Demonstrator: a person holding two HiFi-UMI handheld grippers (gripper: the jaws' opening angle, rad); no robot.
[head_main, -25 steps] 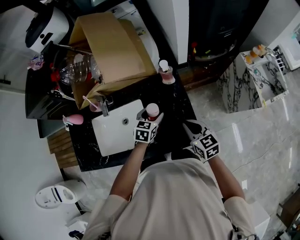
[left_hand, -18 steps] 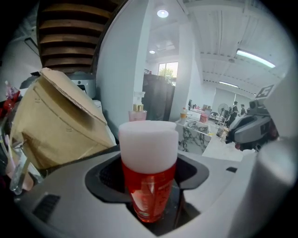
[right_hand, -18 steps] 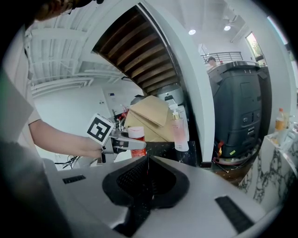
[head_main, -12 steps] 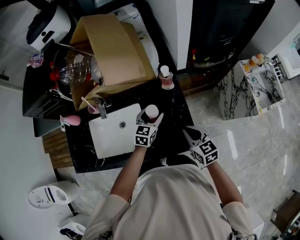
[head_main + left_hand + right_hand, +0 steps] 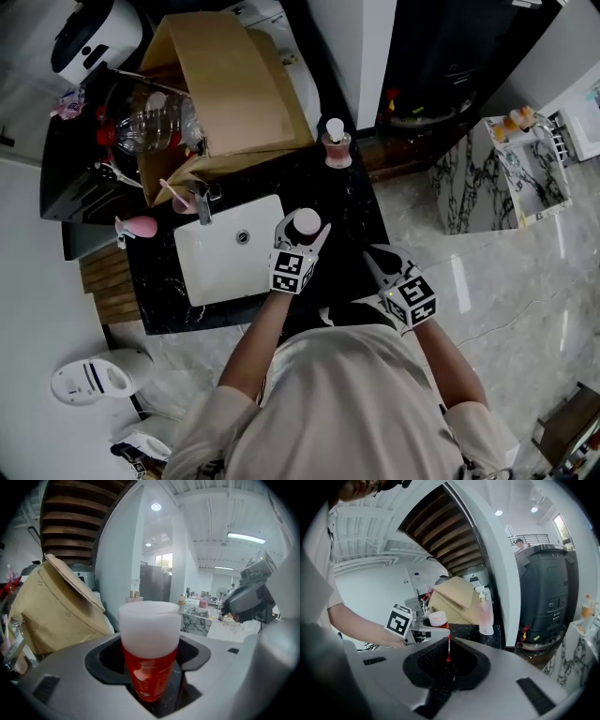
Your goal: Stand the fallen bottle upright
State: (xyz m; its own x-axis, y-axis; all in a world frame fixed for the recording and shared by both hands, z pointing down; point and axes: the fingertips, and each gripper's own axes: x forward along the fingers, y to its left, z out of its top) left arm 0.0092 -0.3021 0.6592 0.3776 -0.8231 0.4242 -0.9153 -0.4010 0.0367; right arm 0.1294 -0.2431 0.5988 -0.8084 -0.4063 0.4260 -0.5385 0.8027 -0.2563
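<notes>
Black speckled counter (image 5: 352, 202) is carrying a white sink (image 5: 225, 267), with a big cardboard box (image 5: 234, 84) sitting behind it, a pink pump bottle (image 5: 336, 145) standing at the box's right corner, and a white-capped red bottle (image 5: 306, 223) standing just right of the sink.

Head view: looks steeply down from overhead onto black counter (image 5: 354, 214) and sink (image 5: 220, 270). Gripper views: look low across that counter, sharing cardboard box (image 5: 234, 89) and red bottle (image 5: 306, 223), nearest in the left one.
</notes>
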